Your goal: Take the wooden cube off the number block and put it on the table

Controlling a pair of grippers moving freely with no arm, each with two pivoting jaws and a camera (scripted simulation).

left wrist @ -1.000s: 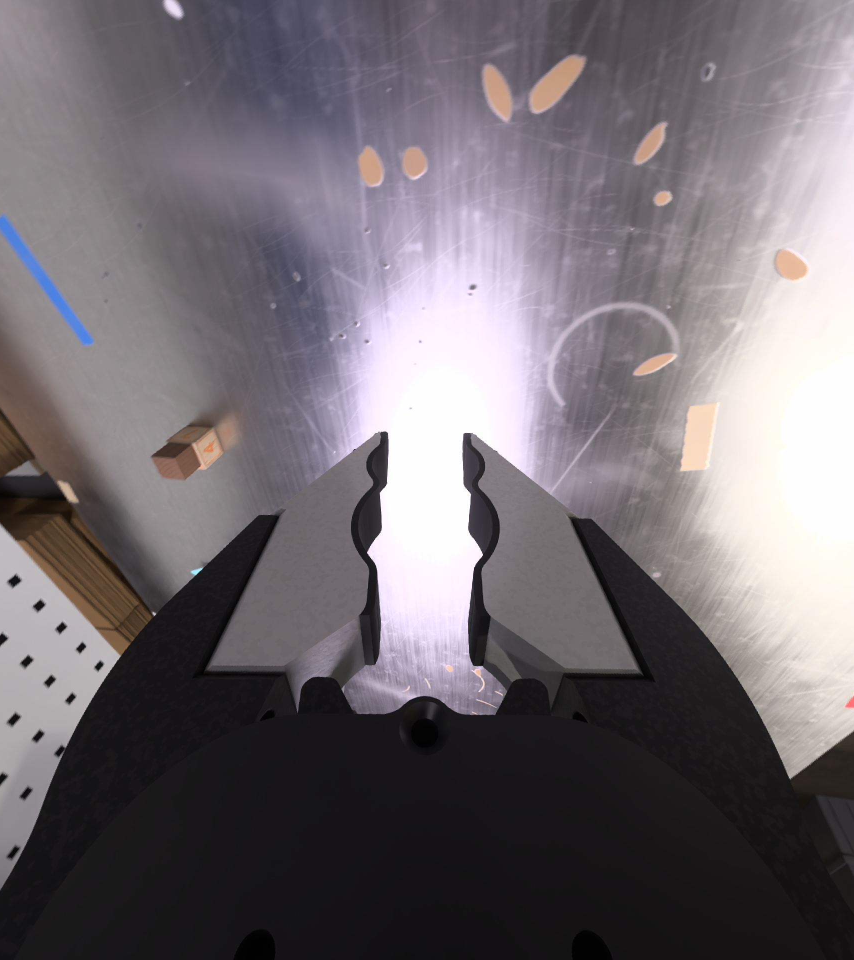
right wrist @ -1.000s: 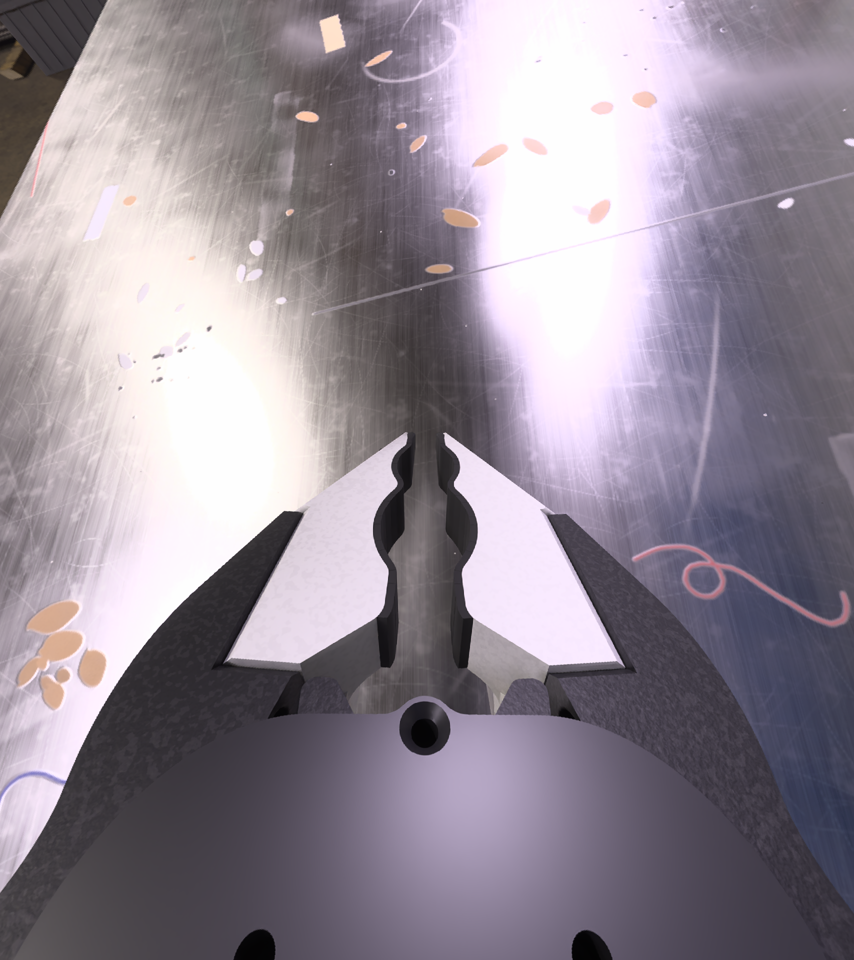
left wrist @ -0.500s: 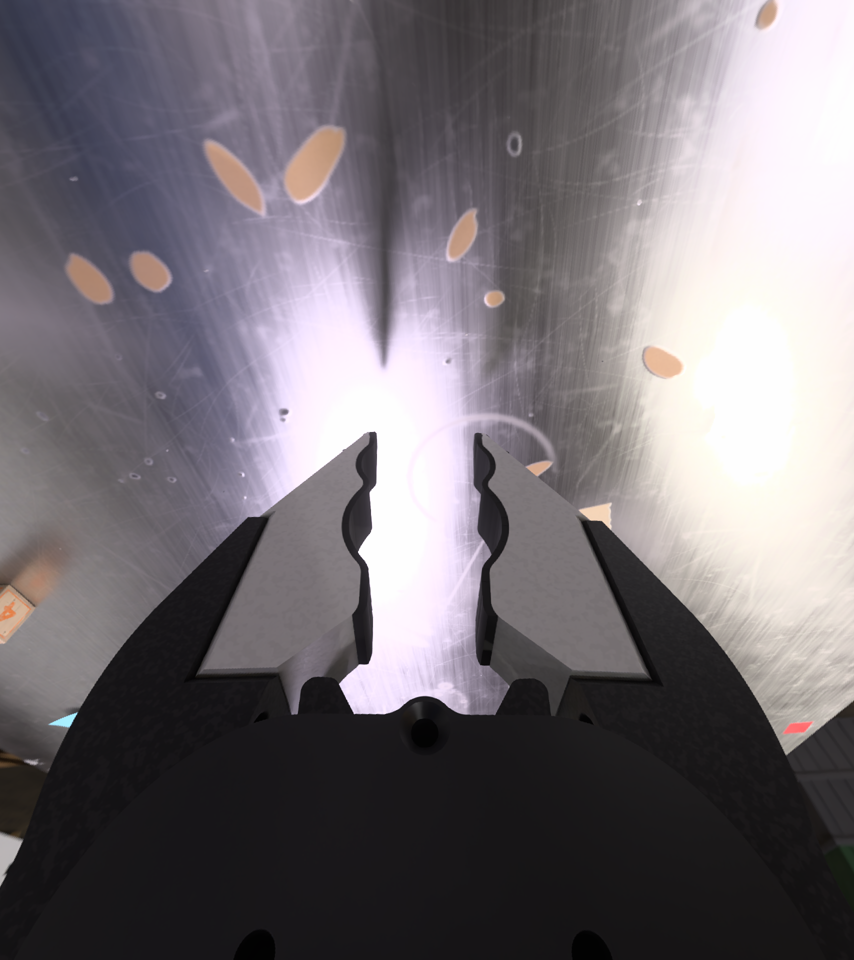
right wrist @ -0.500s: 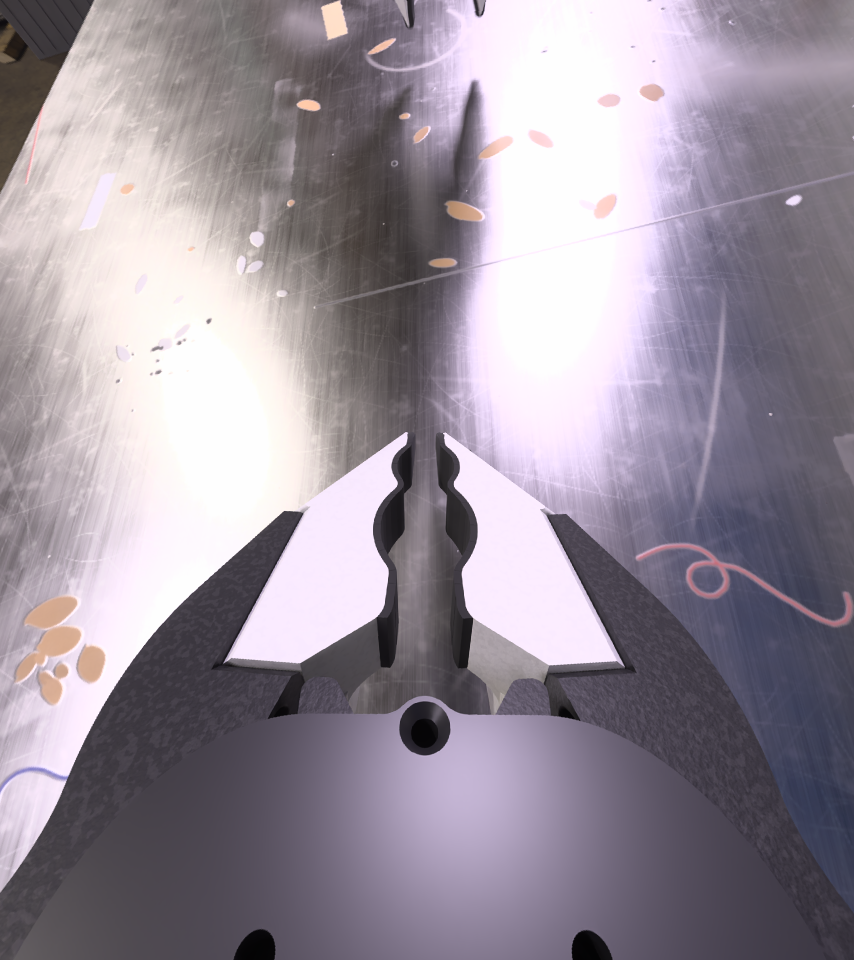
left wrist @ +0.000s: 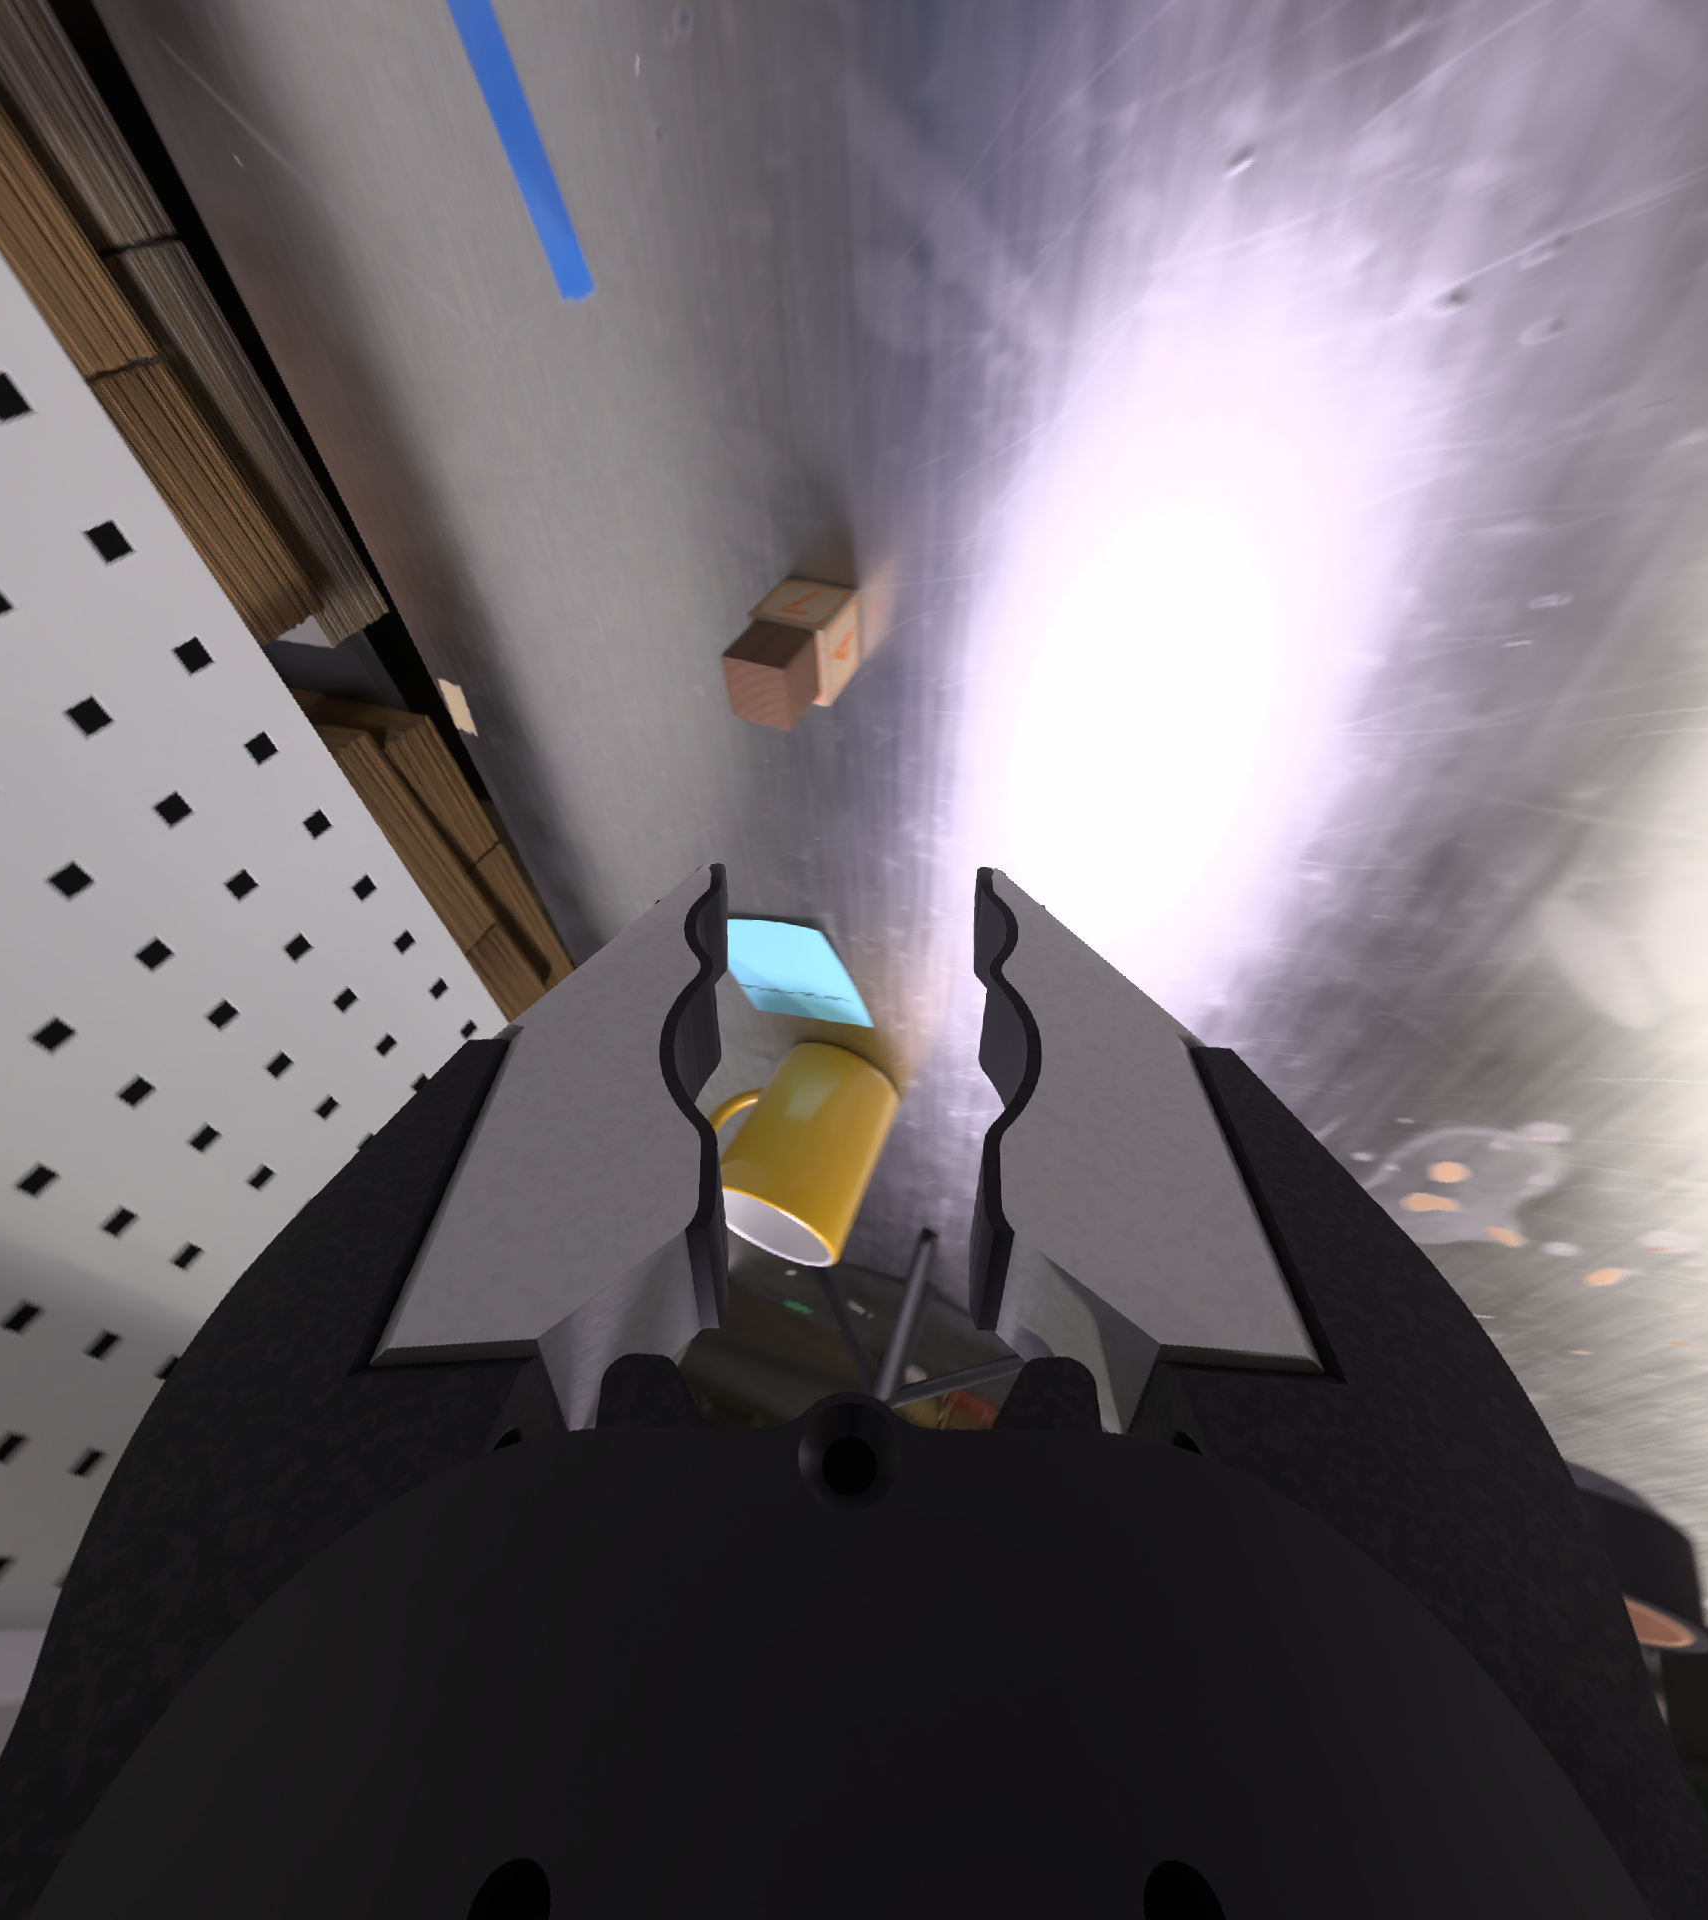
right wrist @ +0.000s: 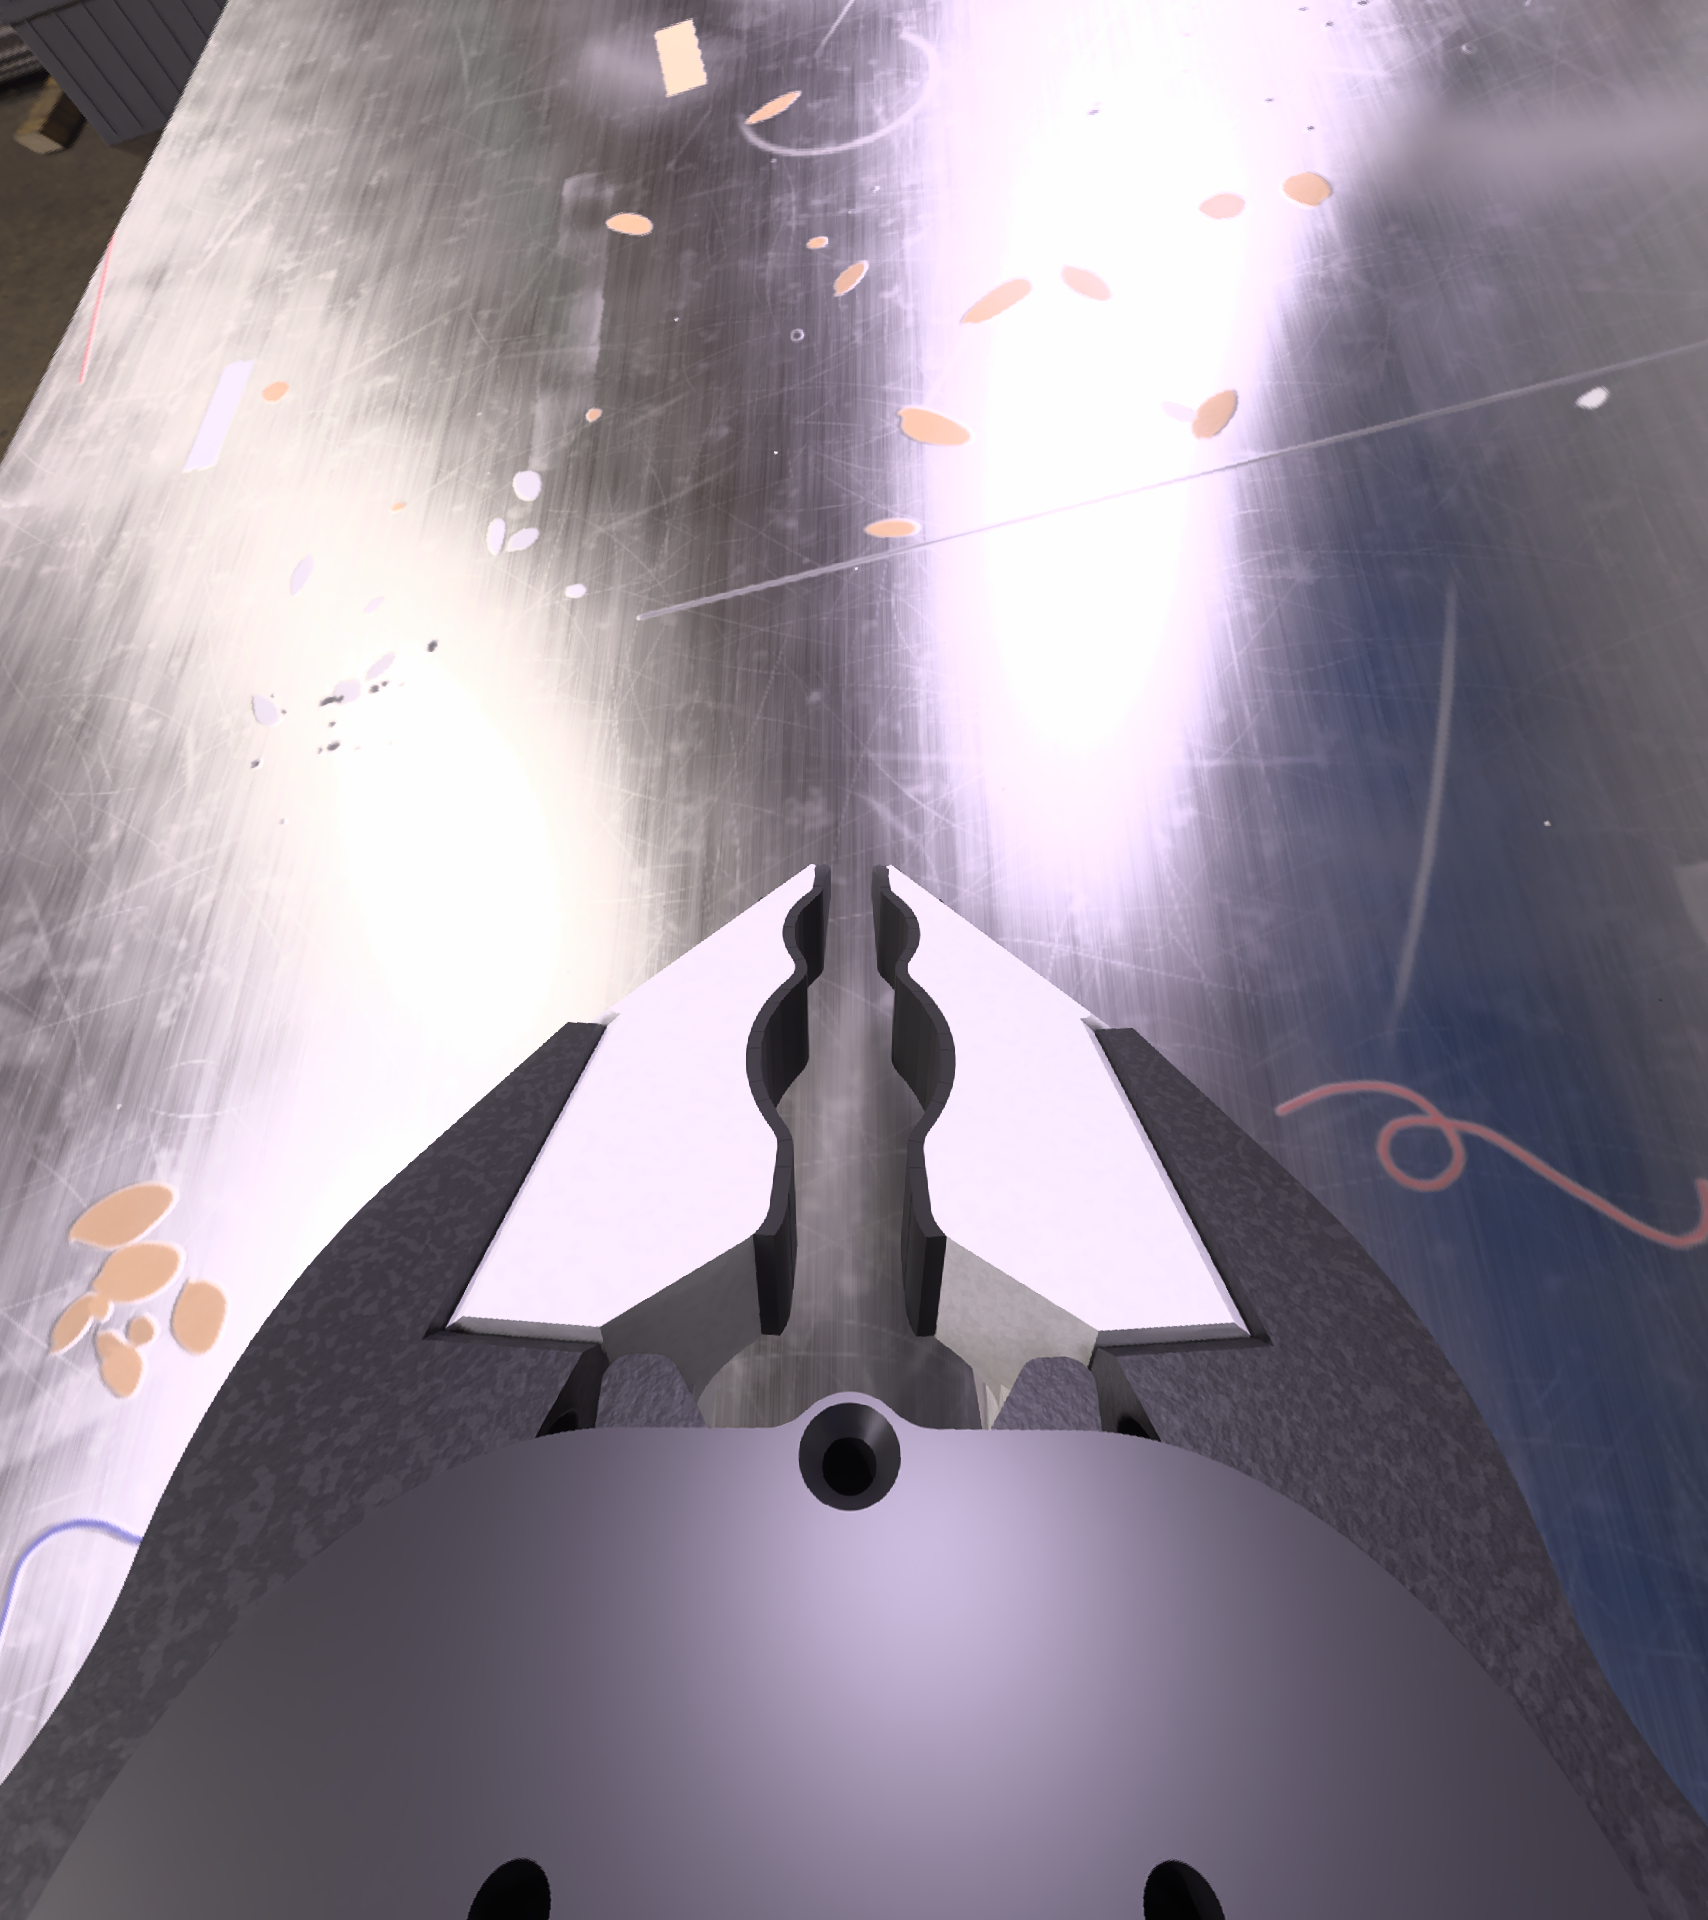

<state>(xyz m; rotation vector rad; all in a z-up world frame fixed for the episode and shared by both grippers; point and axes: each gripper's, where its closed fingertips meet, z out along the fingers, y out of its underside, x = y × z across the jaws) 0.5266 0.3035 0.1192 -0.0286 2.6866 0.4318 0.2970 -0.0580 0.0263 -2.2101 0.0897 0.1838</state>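
Note:
In the left wrist view, which is rolled so the metal table (left wrist: 621, 499) runs up the picture, a plain wooden cube (left wrist: 765, 684) sits on a pale number block (left wrist: 829, 636) that rests on the table. My left gripper (left wrist: 850, 883) is open and empty; the stack lies ahead of its tips, a little to the left and well apart from them. My right gripper (right wrist: 850, 873) is shut and empty, low over the bare metal table (right wrist: 621, 831). The blocks do not show in the right wrist view.
A yellow mug (left wrist: 814, 1138) and a light blue note (left wrist: 793, 977) show between the left jaws. A blue strip (left wrist: 517, 145) lies on the table. Wooden planks (left wrist: 206, 436) and a white pegboard (left wrist: 102, 883) border the table at left. The table edge (right wrist: 50, 343) is far left.
The left gripper has swung round and opened wider; the blocks moved from the picture's left edge to ahead of its tips, and the mug came into view. The right gripper has stayed still.

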